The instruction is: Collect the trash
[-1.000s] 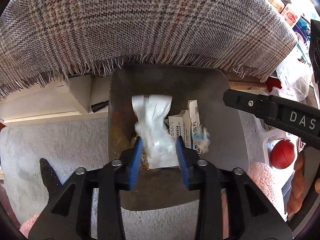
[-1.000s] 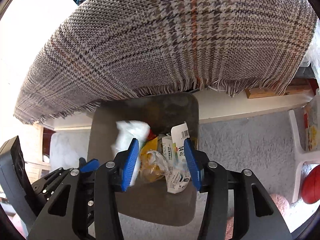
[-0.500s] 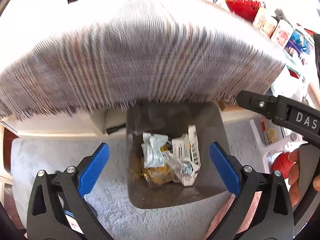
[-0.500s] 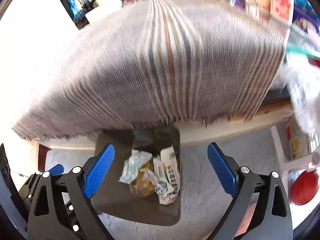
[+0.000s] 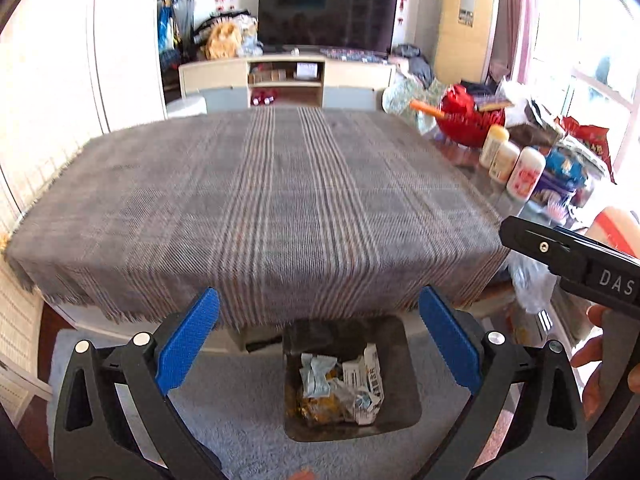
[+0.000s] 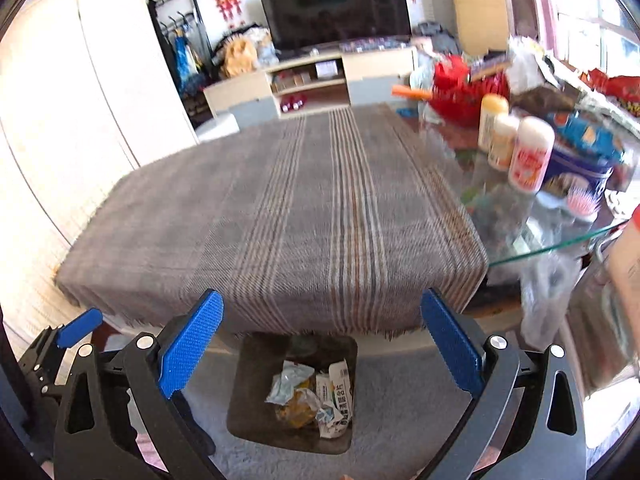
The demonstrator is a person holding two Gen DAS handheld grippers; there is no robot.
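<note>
Left gripper (image 5: 318, 334): jaws spread wide, nothing between them.
Right gripper (image 6: 322, 334): jaws spread wide, empty.
Trash (image 5: 340, 390): crumpled wrappers and a small carton heaped in the bin (image 5: 404, 400), on the floor just below the table's near edge.
Carton (image 6: 340, 392): long axis runs toward the table (image 6: 280, 220).

Left gripper (image 5: 320, 332) spread empty above bin (image 5: 400, 420) of seemingly crumpled wrappers (image 5: 340, 388)
</note>
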